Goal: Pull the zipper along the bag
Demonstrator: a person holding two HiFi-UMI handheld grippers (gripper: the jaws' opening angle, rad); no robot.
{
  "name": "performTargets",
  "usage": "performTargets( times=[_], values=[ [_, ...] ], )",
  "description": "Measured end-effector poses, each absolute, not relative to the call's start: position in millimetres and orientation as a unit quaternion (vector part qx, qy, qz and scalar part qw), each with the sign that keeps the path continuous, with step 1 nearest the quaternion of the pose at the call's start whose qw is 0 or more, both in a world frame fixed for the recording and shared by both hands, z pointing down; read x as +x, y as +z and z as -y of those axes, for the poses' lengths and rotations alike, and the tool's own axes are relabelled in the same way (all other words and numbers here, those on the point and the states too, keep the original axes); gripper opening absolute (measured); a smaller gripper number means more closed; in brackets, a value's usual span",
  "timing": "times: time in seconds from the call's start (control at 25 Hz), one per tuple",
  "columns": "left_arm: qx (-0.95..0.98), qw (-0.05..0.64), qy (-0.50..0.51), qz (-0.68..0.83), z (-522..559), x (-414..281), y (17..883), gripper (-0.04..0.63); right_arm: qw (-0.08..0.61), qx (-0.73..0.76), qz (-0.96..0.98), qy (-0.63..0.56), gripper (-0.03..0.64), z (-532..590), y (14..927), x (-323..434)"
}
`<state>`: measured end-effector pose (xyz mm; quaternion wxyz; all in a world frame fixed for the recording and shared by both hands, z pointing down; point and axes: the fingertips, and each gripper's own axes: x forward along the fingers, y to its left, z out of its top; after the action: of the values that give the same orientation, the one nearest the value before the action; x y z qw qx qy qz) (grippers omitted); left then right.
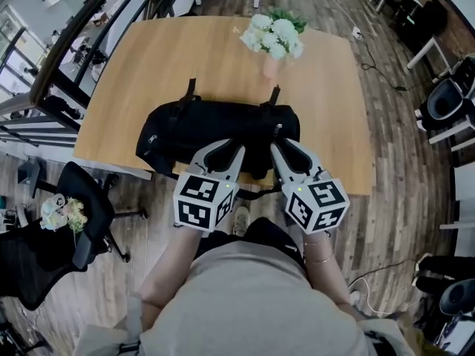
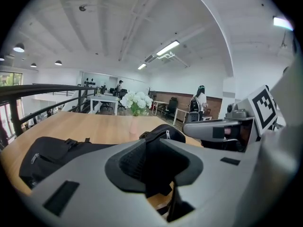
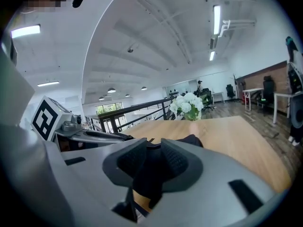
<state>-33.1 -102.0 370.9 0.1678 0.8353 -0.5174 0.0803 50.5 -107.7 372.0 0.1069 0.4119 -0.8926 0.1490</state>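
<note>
A black duffel bag (image 1: pixel 185 128) lies lengthwise along the near edge of the wooden table (image 1: pixel 148 58), with its straps pointing toward the far side. My left gripper (image 1: pixel 225 148) and right gripper (image 1: pixel 291 148) are side by side in front of the bag's right half, both pointing at it. In the left gripper view, the jaws (image 2: pixel 160 148) stand apart and the bag (image 2: pixel 52 150) shows through the gap. A silver zipper pull (image 2: pixel 167 135) sits at the bag's right end. In the right gripper view, the jaws (image 3: pixel 153 145) also leave a gap, with the bag (image 3: pixel 191 140) beyond. Nothing looks pinched.
A pink vase of white flowers (image 1: pixel 273 39) stands on the table behind the bag. A black office chair (image 1: pixel 82 206) is on the floor at the left, a dark railing (image 1: pixel 82 43) runs past the table's left side, and more chairs (image 1: pixel 445 102) stand at the right.
</note>
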Motion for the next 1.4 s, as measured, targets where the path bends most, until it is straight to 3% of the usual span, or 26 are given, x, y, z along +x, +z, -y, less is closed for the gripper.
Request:
performTargets(
  times=[1.4],
  values=[
    [0.888, 0.202, 0.155, 0.382, 153.1, 52.0, 403.6, 0.089, 0.114, 0.455, 0.85, 0.239, 0.151, 161.1, 408.7, 92.8]
  ],
)
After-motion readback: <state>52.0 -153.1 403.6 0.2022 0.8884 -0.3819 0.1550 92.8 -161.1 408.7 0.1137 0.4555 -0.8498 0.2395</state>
